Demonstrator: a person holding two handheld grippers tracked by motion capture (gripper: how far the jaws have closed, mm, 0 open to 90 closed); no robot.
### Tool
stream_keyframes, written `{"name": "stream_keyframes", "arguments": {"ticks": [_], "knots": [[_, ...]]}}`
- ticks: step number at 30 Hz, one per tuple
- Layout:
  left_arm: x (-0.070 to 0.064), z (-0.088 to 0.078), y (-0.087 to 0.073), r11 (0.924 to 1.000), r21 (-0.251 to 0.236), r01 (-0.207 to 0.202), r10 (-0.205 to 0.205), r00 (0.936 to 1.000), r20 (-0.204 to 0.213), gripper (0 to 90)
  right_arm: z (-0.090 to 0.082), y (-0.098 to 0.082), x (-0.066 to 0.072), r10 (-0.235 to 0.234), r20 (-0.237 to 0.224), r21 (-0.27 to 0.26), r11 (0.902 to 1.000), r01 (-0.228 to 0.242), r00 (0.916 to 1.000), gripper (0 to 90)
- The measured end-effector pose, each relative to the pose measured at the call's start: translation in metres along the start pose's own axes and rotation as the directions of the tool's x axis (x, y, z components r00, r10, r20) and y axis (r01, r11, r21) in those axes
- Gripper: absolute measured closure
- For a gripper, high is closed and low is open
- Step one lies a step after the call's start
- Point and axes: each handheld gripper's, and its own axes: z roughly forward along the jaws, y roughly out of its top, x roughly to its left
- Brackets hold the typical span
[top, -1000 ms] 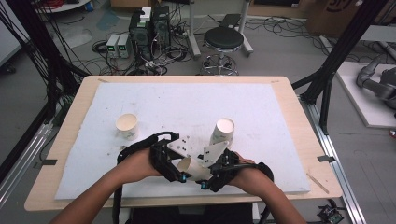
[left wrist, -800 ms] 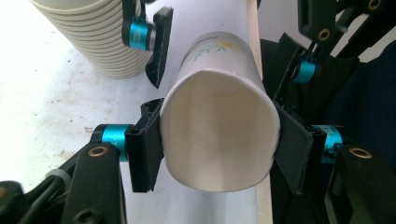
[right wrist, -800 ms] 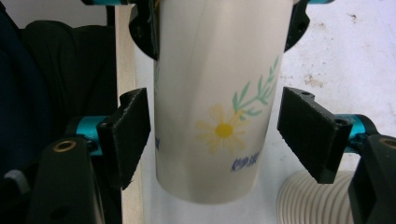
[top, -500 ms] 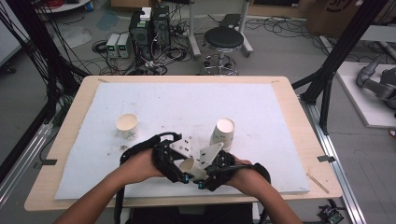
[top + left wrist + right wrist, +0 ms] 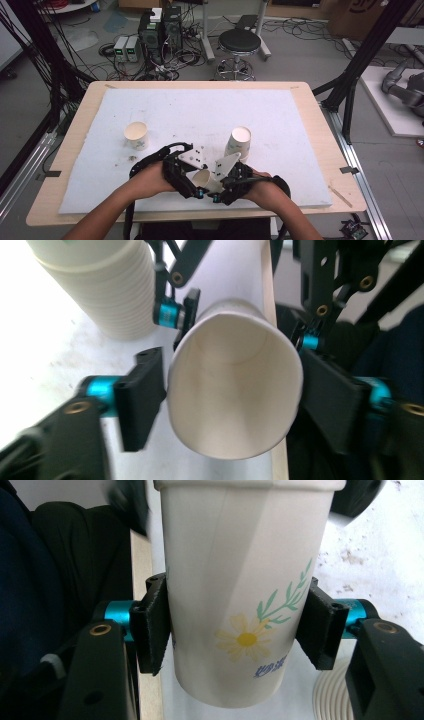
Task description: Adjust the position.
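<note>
With the right gripper (image 5: 235,630) clamped on the paper cup (image 5: 204,179) at the mat's six o'clock edge and the left gripper (image 5: 230,400) jaws just opening off its rim, the one-sided squeeze could crumple or drop it.

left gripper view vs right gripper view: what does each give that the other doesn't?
Left gripper view: the paper cup seen into its open mouth and bare inside, lying between the jaws of the left claw, which have just been opening. Right gripper view: the daisy print on its wall, the right claw clamped on it. Both: that cup and the white mat.
</note>
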Motion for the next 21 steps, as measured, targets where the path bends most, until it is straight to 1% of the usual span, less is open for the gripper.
{"name": "stream_keyframes", "arguments": {"ticks": [2, 3, 5, 6, 7, 8, 9, 10, 11, 14, 16, 19, 20, 21], "knots": [[0.001, -0.004, -0.004, 0.9987, -0.051, -0.004, 0.004, 1.0000, -0.005, 21.1, -0.003, -0.003, -0.001, 0.019, -0.008, -0.015, 0.9997, -0.020, 0.9998, 38.9], [0.001, -0.006, -0.006, 0.9970, -0.077, 0.004, -0.005, 0.9999, -0.012, 20.6, -0.005, -0.005, -0.001, 0.030, -0.009, -0.025, 0.9992, -0.030, 0.9995, 38.9], [0.001, -0.010, -0.011, 0.9920, -0.126, 0.011, -0.012, 0.9999, -0.009, 20.6, -0.008, -0.008, -0.002, 0.049, -0.008, -0.040, 0.9980, -0.049, 0.9988, 38.9], [0.001, -0.010, -0.011, 0.9920, -0.126, 0.011, -0.012, 0.9999, -0.009, 20.6, -0.008, -0.008, -0.002, 0.049, -0.008, -0.040, 0.9980, -0.049, 0.9988, 38.9], [0.001, -0.012, -0.014, 0.9895, -0.144, 0.018, -0.020, 0.9998, -0.011, 20.6, -0.010, -0.010, -0.002, 0.050, -0.007, -0.047, 0.9977, -0.050, 0.9987, 38.9], [0.001, -0.016, -0.019, 0.9851, -0.170, 0.026, -0.031, 0.9992, -0.024, 20.5, -0.013, -0.014, -0.002, 0.058, -0.007, -0.064, 0.9962, -0.058, 0.9983, 38.9], [0.002, -0.017, -0.022, 0.9819, -0.186, 0.032, -0.038, 0.9990, -0.026, 20.3, -0.014, -0.016, -0.002, 0.059, -0.008, -0.074, 0.9955, -0.060, 0.9982, 38.9], [0.002, -0.017, -0.022, 0.9819, -0.186, 0.032, -0.038, 0.9990, -0.026, 20.2, -0.014, -0.016, -0.002, 0.059, -0.008, -0.074, 0.9955, -0.060, 0.9982, 38.9], [0.002, -0.019, -0.027, 0.9736, -0.224, 0.043, -0.054, 0.9977, -0.041, 20.2, -0.016, -0.019, -0.001, 0.069, -0.012, -0.090, 0.9935, -0.070, 0.9975, 38.9], [0.003, -0.023, -0.035, 0.9639, -0.260, 0.057, -0.072, 0.9963, -0.047, 20.0, -0.019, -0.025, 0.000, 0.079, -0.003, -0.107, 0.9911, -0.079, 0.9969, 38.8], [0.003, -0.024, -0.039, 0.9572, -0.282, 0.065, -0.086, 0.9942, -0.064, 20.0, -0.021, -0.030, 0.001, 0.088, 0.004, -0.125, 0.9884, -0.086, 0.9961, 38.7], [0.003, -0.025, -0.048, 0.9400, -0.330, 0.087, -0.117, 0.9907, -0.070, 19.9, -0.024, -0.037, 0.003, 0.095, 0.018, -0.150, 0.9845, -0.091, 0.9953, 38.3], [0.003, -0.025, -0.051, 0.9347, -0.342, 0.096, -0.128, 0.9891, -0.072, 19.9, -0.025, -0.039, 0.003, 0.092, 0.029, -0.162, 0.9831, -0.086, 0.9954, 38.2], [0.003, -0.024, -0.054, 0.9305, -0.351, 0.104, -0.138, 0.9876, -0.074, 19.9, -0.026, -0.042, 0.004, 0.098, 0.029, -0.168, 0.9815, -0.092, 0.9948, 38.1]]}}
